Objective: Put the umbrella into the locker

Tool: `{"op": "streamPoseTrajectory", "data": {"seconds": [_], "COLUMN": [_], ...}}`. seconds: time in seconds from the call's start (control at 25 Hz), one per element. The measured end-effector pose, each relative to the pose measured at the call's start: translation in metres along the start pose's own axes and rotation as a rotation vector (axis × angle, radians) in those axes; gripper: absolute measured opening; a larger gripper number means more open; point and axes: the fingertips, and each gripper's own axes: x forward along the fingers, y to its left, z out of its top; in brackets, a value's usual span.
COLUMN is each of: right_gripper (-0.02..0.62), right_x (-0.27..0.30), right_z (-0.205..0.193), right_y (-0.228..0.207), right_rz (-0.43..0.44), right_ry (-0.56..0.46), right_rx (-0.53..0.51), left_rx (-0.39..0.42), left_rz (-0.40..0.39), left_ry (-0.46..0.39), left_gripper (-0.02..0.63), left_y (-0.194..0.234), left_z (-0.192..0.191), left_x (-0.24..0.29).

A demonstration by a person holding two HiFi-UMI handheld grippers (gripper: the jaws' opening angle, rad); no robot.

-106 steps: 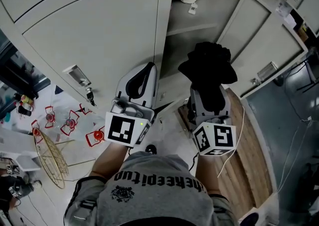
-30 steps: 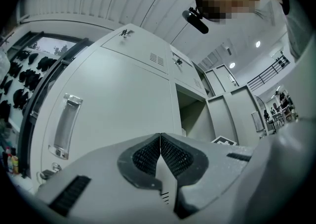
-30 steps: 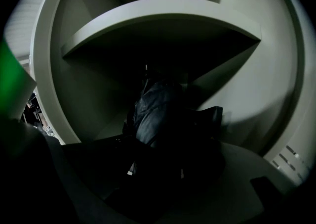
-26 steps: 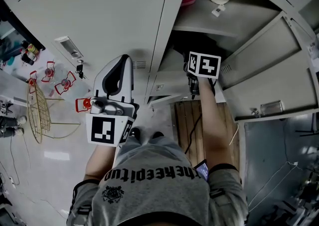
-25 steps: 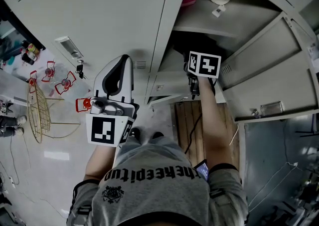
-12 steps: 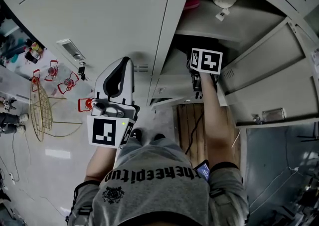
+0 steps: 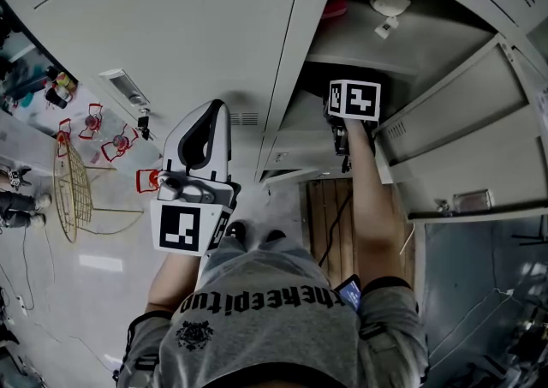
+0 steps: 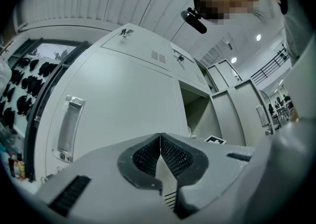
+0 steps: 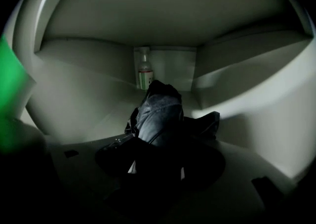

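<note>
While the right arm reaches into the open locker (image 7: 425, 42), the right gripper (image 9: 157, 166) is clamped on the dark folded umbrella (image 9: 159, 114), its jaws pressed against the bundle's near end. The umbrella runs forward from the jaws into the dim compartment, its far end pointing towards a small bottle (image 9: 144, 73) that stands against the back wall. Whether the fabric touches the compartment's floor cannot be told in the gloom. In the head view, only that gripper's marker cube (image 7: 354, 98) shows at the opening. The left gripper (image 8: 160, 154) hangs outside before the neighbouring shut door (image 8: 123, 94), its jaws together with nothing between them.
</note>
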Motion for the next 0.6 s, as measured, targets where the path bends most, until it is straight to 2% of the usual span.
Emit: {"op": "streamPoseTrajectory", "data": {"seconds": [0.32, 0.6], "right_gripper": [0.262, 0.264], "right_x": [0.005, 0.0057], "right_z": [-0.0031, -0.0038], "right_y": [0.0029, 0.0047], "right_rz": [0.023, 0.076], "right_ry": [0.038, 0.042], "right_rx": [-0.009, 0.015], "left_rx": [-0.003, -0.004], "left_rz": [-0.002, -0.02], "left_ry": [0.0, -0.003], "left_gripper": [0.006, 0.006], "left_y": [0.0014, -0.0022], "left_z": [-0.0005, -0.0002], "left_x": [0.0007, 0.0034]}}
